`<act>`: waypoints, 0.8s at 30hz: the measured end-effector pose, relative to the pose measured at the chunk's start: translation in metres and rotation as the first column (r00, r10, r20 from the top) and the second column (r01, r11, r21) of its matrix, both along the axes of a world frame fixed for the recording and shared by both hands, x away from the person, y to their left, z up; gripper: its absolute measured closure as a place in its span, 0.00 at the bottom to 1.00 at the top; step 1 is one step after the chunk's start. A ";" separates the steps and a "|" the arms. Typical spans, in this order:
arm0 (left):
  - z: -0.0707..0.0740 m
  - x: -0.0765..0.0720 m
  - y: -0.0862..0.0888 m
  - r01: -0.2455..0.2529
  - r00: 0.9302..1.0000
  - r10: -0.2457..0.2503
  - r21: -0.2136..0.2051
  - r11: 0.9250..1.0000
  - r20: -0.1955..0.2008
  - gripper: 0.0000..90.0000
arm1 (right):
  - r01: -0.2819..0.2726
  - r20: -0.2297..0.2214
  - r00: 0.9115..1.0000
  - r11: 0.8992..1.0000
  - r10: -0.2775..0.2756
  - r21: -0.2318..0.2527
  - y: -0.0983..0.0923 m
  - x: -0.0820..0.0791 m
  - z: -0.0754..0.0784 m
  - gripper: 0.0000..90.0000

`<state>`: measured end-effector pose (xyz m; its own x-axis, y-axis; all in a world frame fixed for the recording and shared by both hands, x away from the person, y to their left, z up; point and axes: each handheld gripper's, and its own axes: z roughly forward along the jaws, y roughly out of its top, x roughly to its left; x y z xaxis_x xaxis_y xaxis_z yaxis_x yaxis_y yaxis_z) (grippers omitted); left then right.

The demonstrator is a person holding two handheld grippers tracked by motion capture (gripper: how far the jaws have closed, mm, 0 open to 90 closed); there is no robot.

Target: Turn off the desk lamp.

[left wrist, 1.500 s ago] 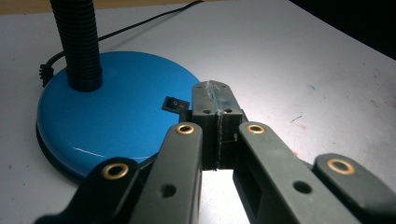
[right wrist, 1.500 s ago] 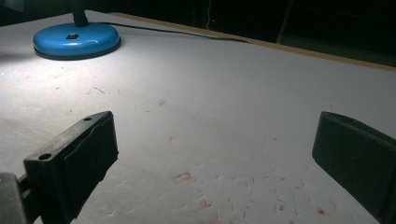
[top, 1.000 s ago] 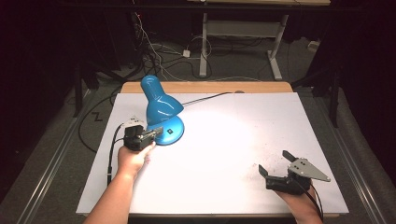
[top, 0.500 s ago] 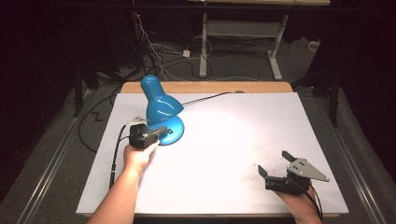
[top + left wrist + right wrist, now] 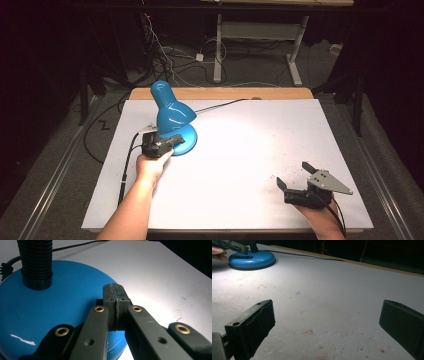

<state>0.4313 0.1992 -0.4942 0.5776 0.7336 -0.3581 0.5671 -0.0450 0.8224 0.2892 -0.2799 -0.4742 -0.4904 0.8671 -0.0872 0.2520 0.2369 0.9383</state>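
The left claw [image 5: 172, 140] is clenched, its tips pressed together with nothing between them, and rests over the near edge of the lamp's [image 5: 172, 117] blue base [image 5: 50, 315]. My guess is the step in hand is poking something on that base, perhaps a switch, though I cannot see one under the tips. The lamp is lit, so the next move likely calls for a short, firm press straight down, then a lift clear.

The lamp stands on the bench [image 5: 250, 165] at its far left. Its black ribbed neck [image 5: 37, 262] rises upright from the base; the shade's long axis tilts, narrow end up and away, mouth down toward the bench.

The right claw [image 5: 295, 177] rests released, near right, well apart.
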 end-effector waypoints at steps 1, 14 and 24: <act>0.000 0.000 0.000 -0.001 1.000 0.001 -0.001 1.000 -0.001 0.98 | 0.000 0.000 1.000 1.000 0.000 0.000 0.000 0.000 0.000 0.01; -0.002 0.002 -0.002 -0.005 1.000 0.006 0.005 1.000 -0.019 0.98 | -0.003 0.000 1.000 1.000 0.003 0.000 0.001 -0.001 0.000 0.01; -0.003 0.002 0.000 -0.003 1.000 0.003 -0.007 1.000 -0.025 0.98 | -0.010 -0.005 1.000 1.000 0.010 -0.005 0.003 0.000 -0.001 0.01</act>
